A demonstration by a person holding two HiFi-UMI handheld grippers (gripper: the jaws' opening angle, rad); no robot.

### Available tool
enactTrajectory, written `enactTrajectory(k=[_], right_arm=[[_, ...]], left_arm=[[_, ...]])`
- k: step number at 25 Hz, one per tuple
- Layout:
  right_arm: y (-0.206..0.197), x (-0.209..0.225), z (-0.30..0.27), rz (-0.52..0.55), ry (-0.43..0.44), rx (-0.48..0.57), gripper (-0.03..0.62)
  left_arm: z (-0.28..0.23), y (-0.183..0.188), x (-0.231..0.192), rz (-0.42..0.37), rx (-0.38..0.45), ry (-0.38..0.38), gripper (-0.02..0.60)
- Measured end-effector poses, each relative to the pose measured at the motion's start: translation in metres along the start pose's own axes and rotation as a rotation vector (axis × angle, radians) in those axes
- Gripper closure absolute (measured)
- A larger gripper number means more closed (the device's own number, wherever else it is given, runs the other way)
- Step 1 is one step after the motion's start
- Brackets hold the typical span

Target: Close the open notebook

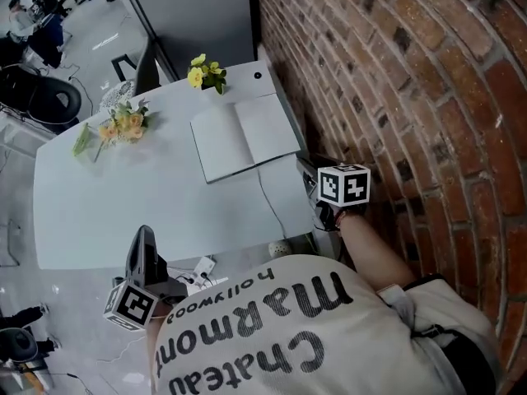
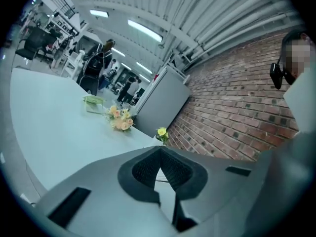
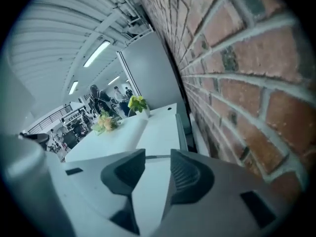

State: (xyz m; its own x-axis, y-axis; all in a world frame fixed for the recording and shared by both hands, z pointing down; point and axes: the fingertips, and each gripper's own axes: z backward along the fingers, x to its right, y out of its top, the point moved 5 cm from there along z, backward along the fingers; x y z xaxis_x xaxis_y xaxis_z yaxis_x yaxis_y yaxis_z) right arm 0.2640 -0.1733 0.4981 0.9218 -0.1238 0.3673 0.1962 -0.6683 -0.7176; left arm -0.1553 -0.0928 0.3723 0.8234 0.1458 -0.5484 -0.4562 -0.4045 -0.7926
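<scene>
The left gripper (image 1: 145, 235) is nearest, off the near edge of the table (image 1: 123, 212) at its 7 o'clock. Its jaws are pressed tip to tip on nothing. It has no part in this step and is best kept low and clear.

The right gripper (image 1: 306, 169) sits at 4 o'clock of the open notebook (image 1: 245, 134), between the table edge and the brick wall (image 1: 395, 72). Its jaws stand apart and empty, aimed along the right-hand page.

The notebook lies flat, with its spine running roughly 12 to 6. To close it well, I judge the right jaws should catch the outer edge of the right page at 3 o'clock. They should then carry it over the spine toward 9 o'clock in a lifted arc, not a drag.

A thin cable (image 1: 270, 200) lies at the book's 6 o'clock and should be avoided. The yellow flowers (image 1: 206, 72) stand farther off, near the book's 11 o'clock corner, so the page should land short of them.
</scene>
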Motion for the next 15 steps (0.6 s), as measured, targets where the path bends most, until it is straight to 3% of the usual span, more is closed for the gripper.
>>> enactTrajectory(k=[6,15], right_arm=[[0.005,0.031,-0.042,-0.065,-0.024,-0.062,0.386],[0.005,0.049,-0.084,-0.088,-0.015,-0.122,0.313]], left_arm=[[0.003,0.007,-0.015,0.004,0.043,0.118,0.581],[-0.011,0.001,-0.024,0.023,0.031,0.174,0.581]])
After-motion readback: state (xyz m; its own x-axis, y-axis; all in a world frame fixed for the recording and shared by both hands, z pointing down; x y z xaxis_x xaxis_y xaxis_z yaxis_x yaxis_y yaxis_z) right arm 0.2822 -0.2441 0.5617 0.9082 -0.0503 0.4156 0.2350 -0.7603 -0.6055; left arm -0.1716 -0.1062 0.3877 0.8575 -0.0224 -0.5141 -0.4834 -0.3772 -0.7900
